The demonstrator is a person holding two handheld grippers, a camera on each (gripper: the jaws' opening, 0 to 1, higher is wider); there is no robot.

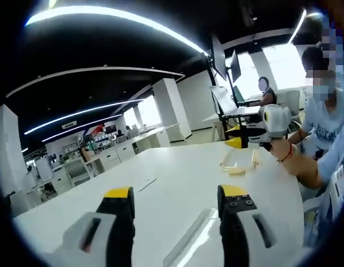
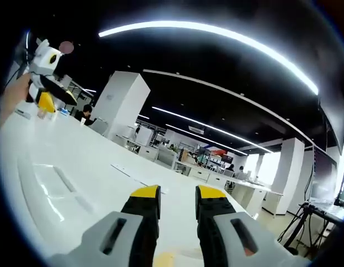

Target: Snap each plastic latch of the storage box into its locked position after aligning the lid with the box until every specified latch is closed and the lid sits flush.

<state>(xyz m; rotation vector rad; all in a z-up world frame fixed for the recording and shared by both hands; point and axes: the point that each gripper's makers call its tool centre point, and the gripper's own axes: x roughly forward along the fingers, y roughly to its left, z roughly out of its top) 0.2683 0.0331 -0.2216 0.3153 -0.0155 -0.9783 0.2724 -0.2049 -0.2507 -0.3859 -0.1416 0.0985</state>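
Both tools (image 1: 174, 208) (image 2: 177, 203) have grey bodies, black jaws, yellow tips.

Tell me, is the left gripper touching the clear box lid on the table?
Apart. In the left gripper view, the left gripper hangs over bare white table, while the clear lid lies far off.

left gripper (image 1: 174, 203) jaws apart, right gripper (image 2: 178, 201) jaws nearly closed

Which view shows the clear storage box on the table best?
The left gripper view: the clear storage box sits on the white table, beside the right gripper. In the right gripper view I cannot make it out.
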